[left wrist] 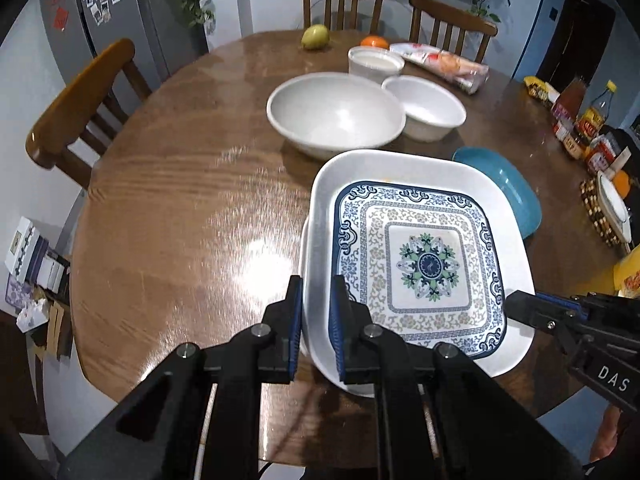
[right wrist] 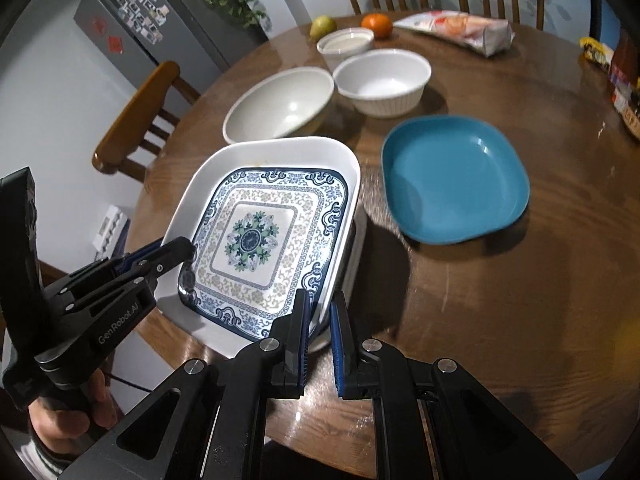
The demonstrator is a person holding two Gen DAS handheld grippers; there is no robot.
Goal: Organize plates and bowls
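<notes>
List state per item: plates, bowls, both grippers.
patterned plate: nested in the white square plate
white square plate: tilted, both grippers on its edges
teal plate: flat on table, empty
large white bowl: upright, empty
ribbed white bowl: upright, empty
left gripper: shut on plate rim
right gripper: shut on plate rim

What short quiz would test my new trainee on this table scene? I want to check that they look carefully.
1. True or false: the teal plate lies inside the white square dish.
2. What lies in that dish? A patterned plate; B spoon; C cup.
3. How many open white bowls stand beyond the dish?
Key: 1 false, it sits beside the dish; 2 A; 3 two, the large bowl and the ribbed bowl.
</notes>
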